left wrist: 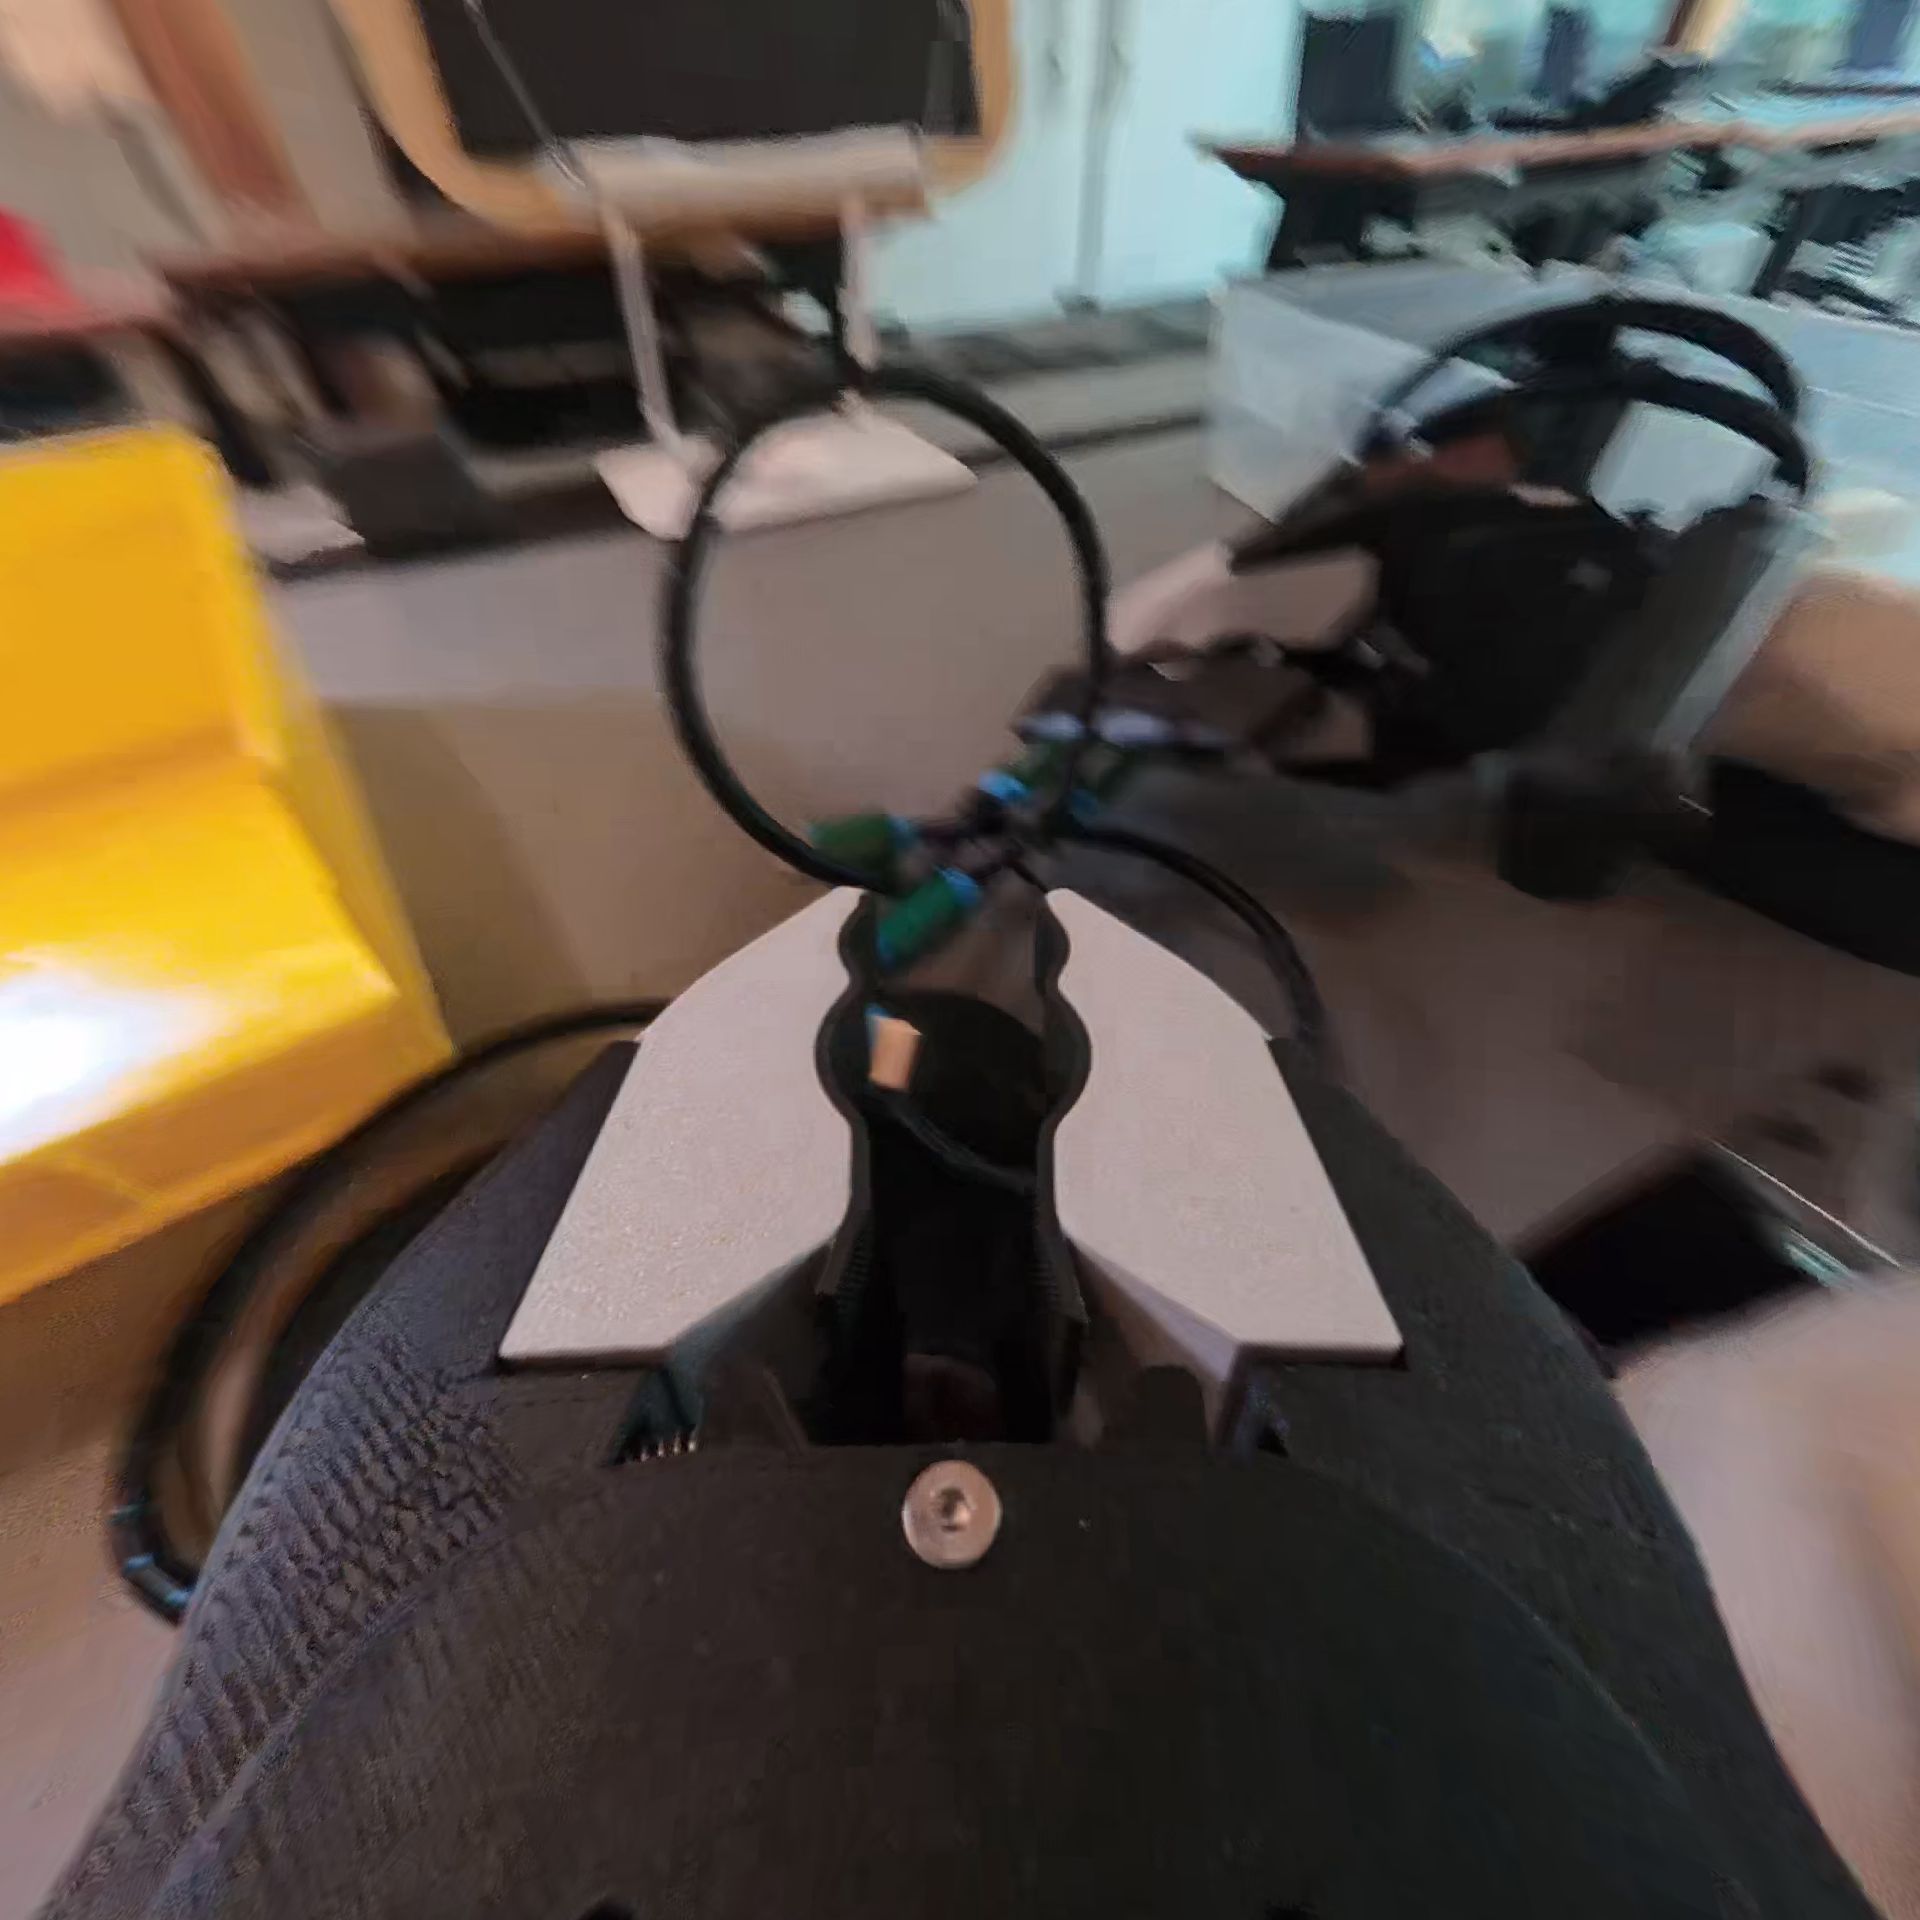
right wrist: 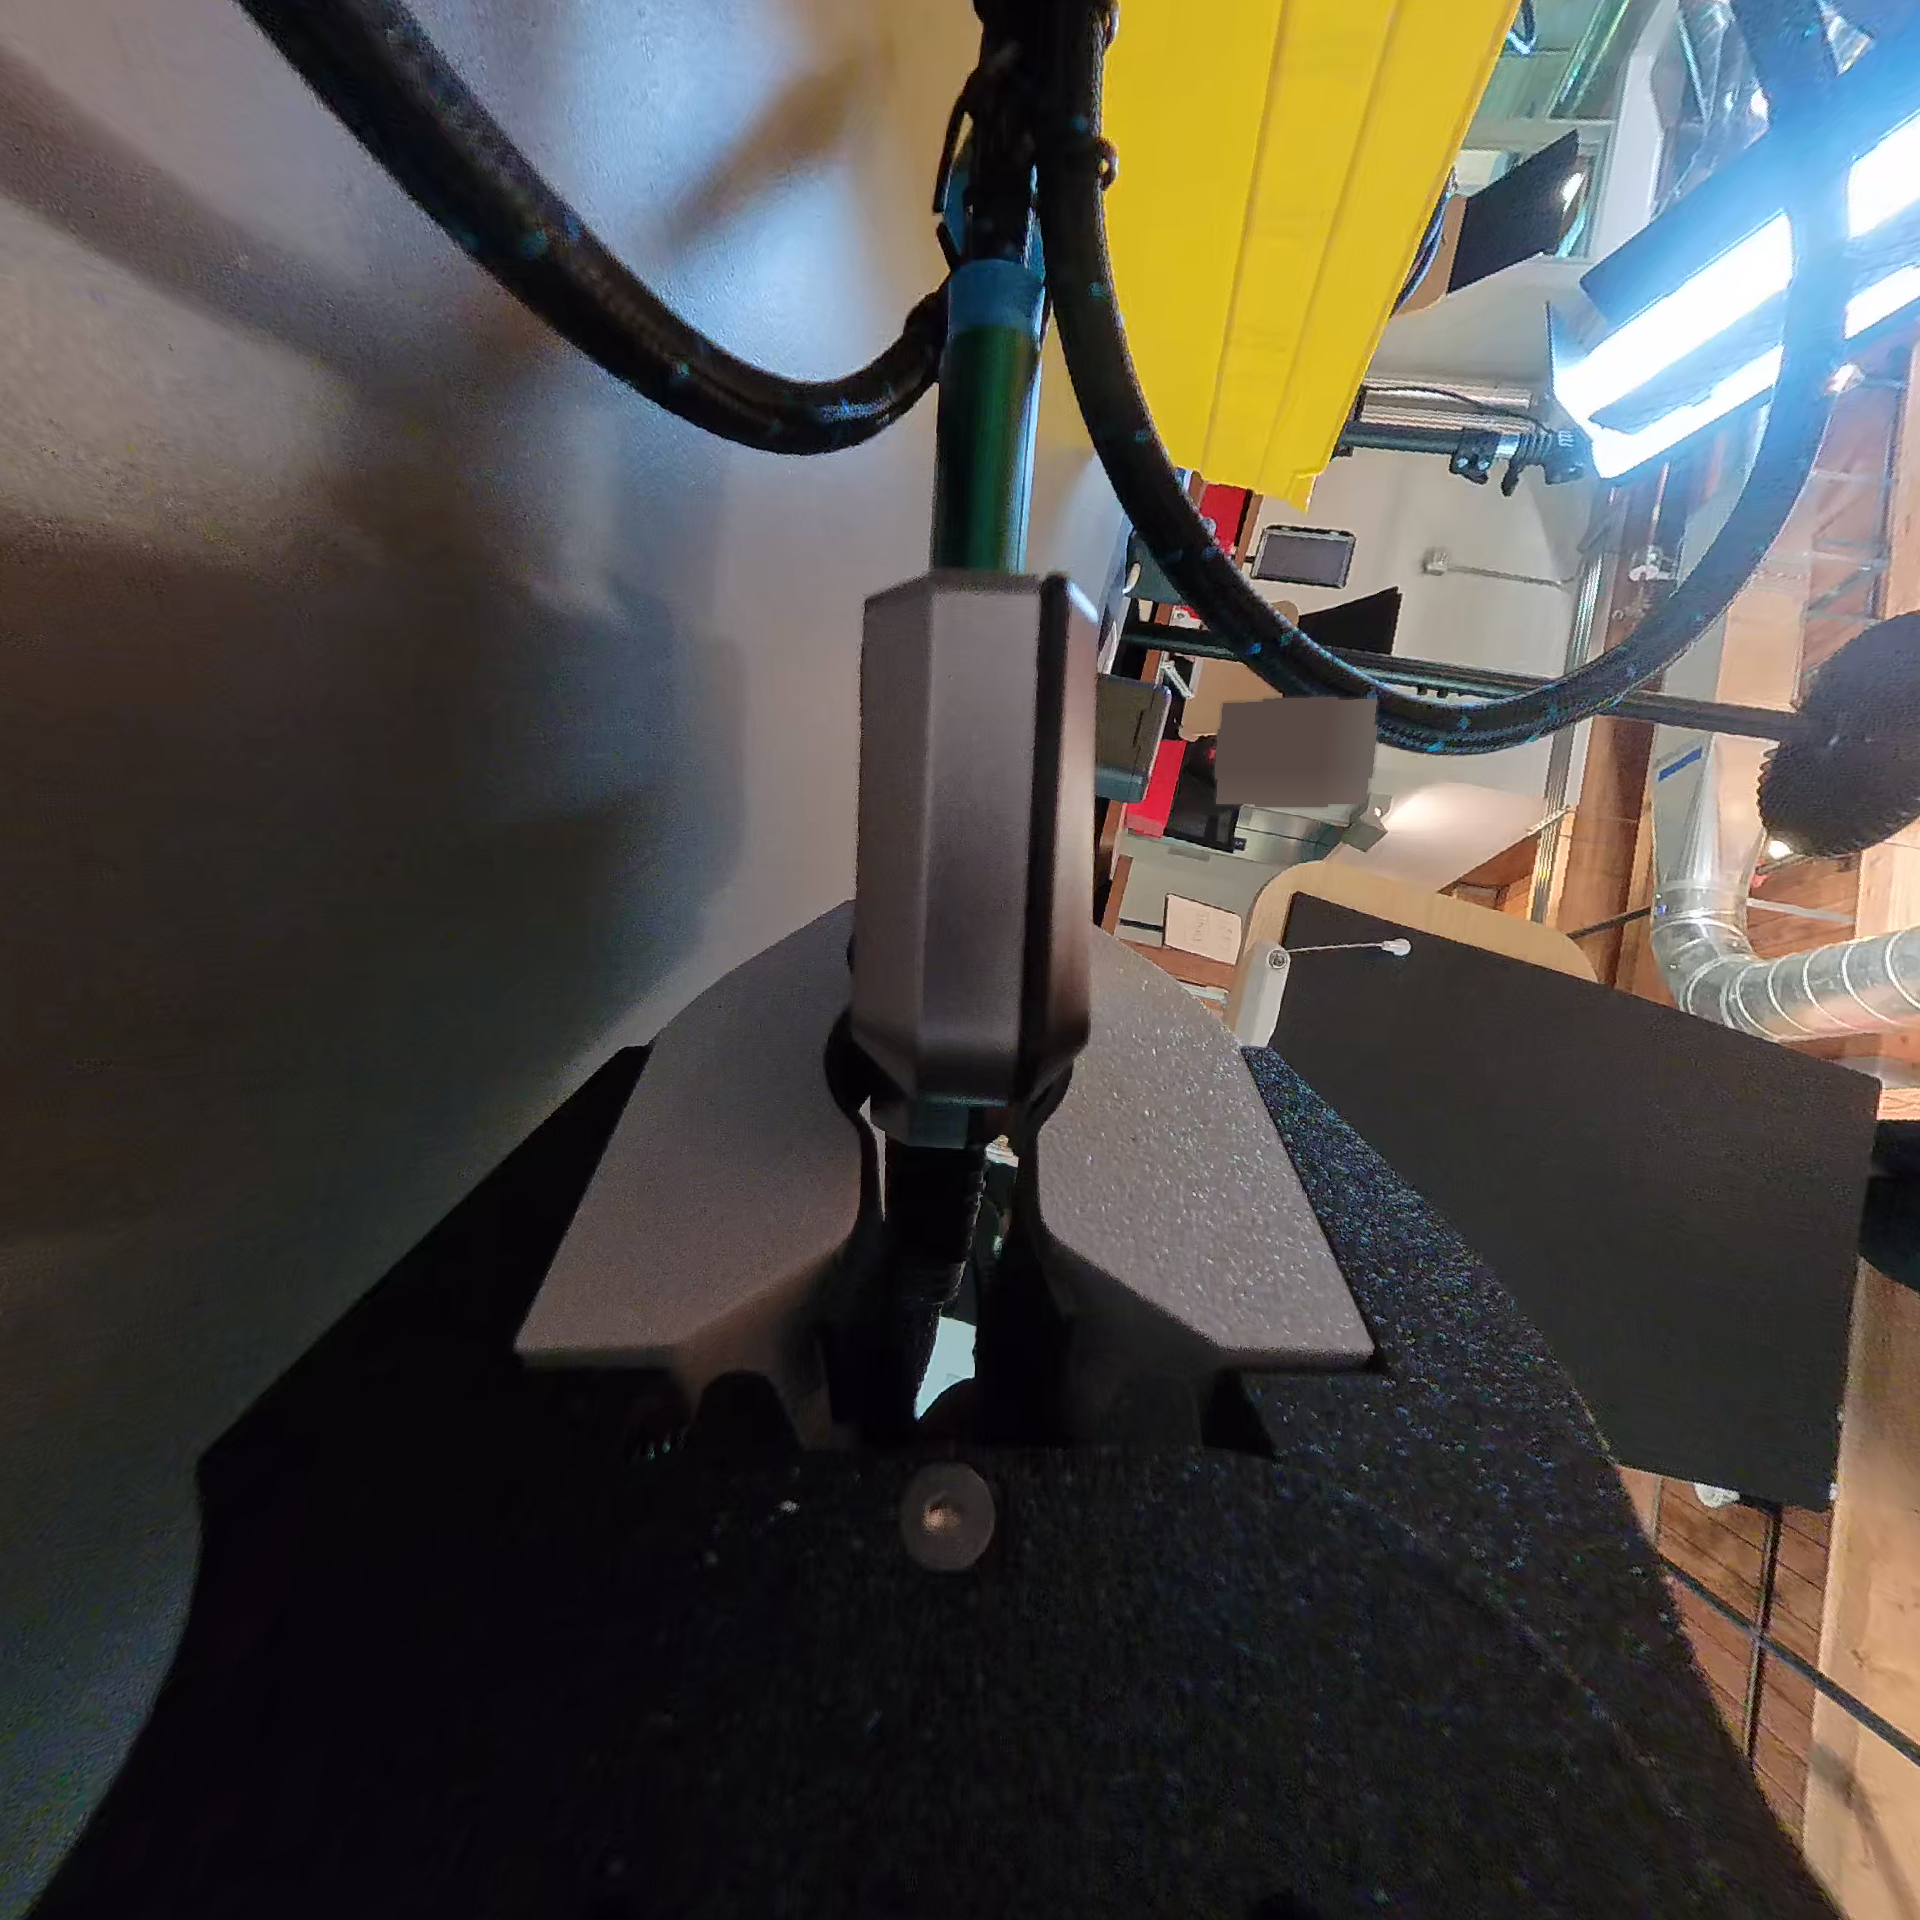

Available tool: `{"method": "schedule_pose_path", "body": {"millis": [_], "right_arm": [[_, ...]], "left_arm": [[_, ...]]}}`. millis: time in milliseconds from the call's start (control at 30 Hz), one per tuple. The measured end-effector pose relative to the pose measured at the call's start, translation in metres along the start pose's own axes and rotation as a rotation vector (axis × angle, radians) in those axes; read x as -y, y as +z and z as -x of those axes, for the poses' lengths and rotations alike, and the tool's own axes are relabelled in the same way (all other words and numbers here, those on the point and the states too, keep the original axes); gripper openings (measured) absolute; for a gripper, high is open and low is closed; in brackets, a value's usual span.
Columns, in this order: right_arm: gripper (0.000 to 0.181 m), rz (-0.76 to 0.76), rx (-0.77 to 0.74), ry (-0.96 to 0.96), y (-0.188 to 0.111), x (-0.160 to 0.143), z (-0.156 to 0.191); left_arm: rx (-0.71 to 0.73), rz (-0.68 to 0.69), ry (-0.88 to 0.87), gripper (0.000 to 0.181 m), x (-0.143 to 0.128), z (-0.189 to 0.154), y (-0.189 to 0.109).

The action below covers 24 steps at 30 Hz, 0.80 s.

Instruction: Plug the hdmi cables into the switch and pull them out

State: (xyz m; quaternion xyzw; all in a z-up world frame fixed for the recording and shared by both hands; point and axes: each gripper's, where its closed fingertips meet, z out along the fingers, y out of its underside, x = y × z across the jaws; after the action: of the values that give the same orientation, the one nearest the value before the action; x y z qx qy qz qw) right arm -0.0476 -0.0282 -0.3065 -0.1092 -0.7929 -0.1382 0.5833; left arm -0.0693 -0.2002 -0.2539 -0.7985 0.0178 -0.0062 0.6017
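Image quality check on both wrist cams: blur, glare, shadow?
Left wrist view: heavy motion blur, sharp only on the tongs; yellow bin has blown-out glare. Right wrist view: sharper, switch in focus; ceiling light flares; broad shadow on the wall at left.

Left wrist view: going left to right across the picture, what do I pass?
Yellow bin → cable loop → green plugs at the left gripper → switch → right gripper.
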Motion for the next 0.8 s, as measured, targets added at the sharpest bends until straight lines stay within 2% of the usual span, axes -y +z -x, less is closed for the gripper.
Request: {"method": "schedule_pose_path", "body": {"millis": [100,167,233,333,500,600,800], "right_arm": [[0.024,-0.003,0.013,0.008,0.0,0.0,0.001],[0.024,-0.011,0.03,0.007,0.001,0.001,0.004],[0.024,-0.013,0.04,0.002,0.001,0.001,0.006],[0.024,-0.013,0.045,0.005,0.001,0.001,0.007],[0.024,-0.006,0.055,0.004,0.0,0.0,0.01],[0.025,-0.008,0.063,0.01,0.0,0.0,0.011],[0.025,-0.013,0.074,0.018,0.0,0.0,0.013]], "left_arm": [[-0.181,0.092,0.073,0.034,0.001,-0.005,-0.018],[-0.333,0.163,0.201,0.037,0.006,0.0,-0.032],[-0.449,0.301,0.395,0.038,-0.003,0.011,-0.04],[-0.465,0.385,0.784,0.037,-0.011,0.039,-0.025],[-0.641,0.457,1.098,0.032,-0.035,0.044,0.008],[-0.729,0.426,1.196,0.032,-0.034,0.041,0.02],[-0.888,0.559,1.366,0.028,-0.058,0.044,0.025]]}}
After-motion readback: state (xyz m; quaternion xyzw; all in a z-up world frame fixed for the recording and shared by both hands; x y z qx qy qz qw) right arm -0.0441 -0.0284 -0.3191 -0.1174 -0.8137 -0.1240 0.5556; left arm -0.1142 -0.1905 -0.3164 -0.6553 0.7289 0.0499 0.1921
